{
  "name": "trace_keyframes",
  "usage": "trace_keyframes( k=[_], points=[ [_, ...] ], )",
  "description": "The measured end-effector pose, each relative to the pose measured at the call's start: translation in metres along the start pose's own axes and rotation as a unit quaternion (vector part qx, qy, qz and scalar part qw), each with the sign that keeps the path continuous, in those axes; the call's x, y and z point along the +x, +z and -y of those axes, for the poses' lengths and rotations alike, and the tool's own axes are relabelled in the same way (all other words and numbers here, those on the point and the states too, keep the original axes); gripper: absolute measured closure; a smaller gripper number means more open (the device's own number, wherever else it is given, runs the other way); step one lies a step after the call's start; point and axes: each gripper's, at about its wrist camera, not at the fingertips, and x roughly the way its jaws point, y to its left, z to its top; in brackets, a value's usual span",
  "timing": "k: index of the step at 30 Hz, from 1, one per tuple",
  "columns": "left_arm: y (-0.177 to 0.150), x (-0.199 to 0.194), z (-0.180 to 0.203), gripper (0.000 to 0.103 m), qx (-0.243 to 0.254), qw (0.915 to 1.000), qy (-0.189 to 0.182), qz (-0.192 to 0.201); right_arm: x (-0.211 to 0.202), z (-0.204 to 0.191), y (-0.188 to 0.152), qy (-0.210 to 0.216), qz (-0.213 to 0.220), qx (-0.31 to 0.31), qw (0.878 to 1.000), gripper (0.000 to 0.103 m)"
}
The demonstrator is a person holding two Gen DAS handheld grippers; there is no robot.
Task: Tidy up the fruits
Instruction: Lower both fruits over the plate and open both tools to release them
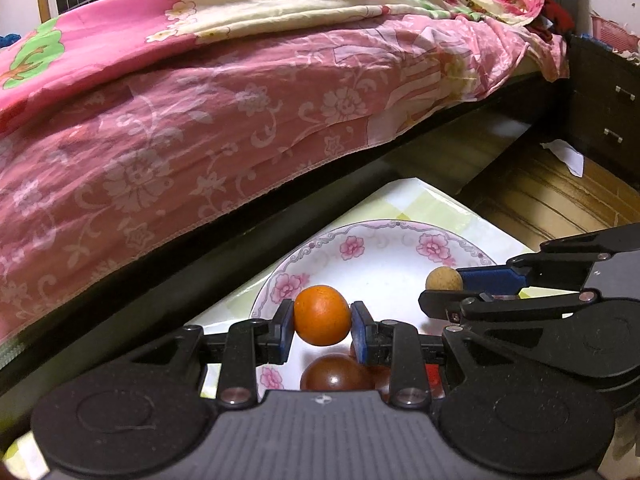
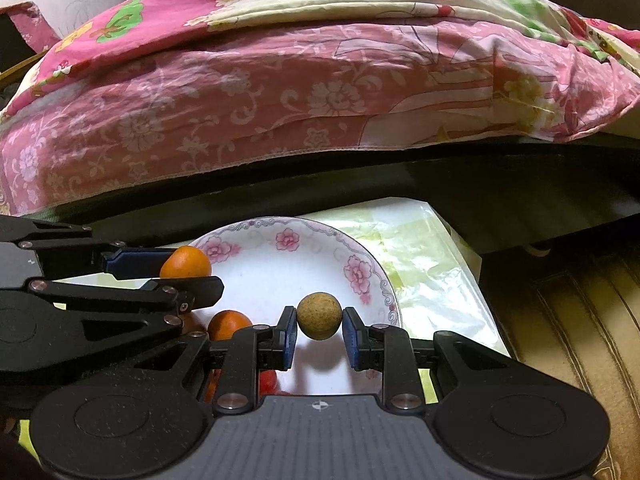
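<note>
My left gripper (image 1: 322,320) is shut on an orange (image 1: 322,314) and holds it just above a white plate with pink flowers (image 1: 360,246). My right gripper (image 2: 319,318) is shut on a small tan round fruit (image 2: 319,315) over the same plate (image 2: 356,256). Each gripper shows in the other's view: the right gripper (image 1: 448,288) with the tan fruit (image 1: 443,279), and the left gripper (image 2: 192,270) with the orange (image 2: 185,263). On the plate lie another orange (image 2: 230,323), a dark red-brown fruit (image 1: 334,372) and a red fruit (image 2: 267,380), all partly hidden by the fingers.
The plate stands on a small table under a pale green and white plastic cover (image 2: 432,264). A bed with a pink floral sheet (image 1: 180,128) runs close behind it. A wooden floor (image 1: 544,196) and a dark drawer cabinet (image 1: 604,112) lie to the right.
</note>
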Motion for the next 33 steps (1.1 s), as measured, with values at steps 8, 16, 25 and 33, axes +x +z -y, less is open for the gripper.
trace_keyframes(
  k=[8,16,25,33],
  points=[
    [-0.002,0.006,-0.001,0.064,-0.001,1.0,0.001,-0.01,0.0,0.002,-0.003,0.001,0.01,0.006,1.0,0.076],
    [0.0,0.0,-0.003,0.062,-0.006,1.0,0.002,-0.002,-0.003,0.004,0.0,-0.003,0.022,0.015,1.0,0.076],
    [-0.008,-0.021,-0.009,0.062,-0.019,0.9997,0.012,-0.002,-0.018,0.003,0.002,-0.014,0.027,0.024,0.999,0.076],
    [-0.026,-0.054,-0.007,0.053,-0.038,0.9992,0.014,-0.007,-0.04,-0.008,-0.001,-0.019,0.025,0.021,0.999,0.076]
  ],
)
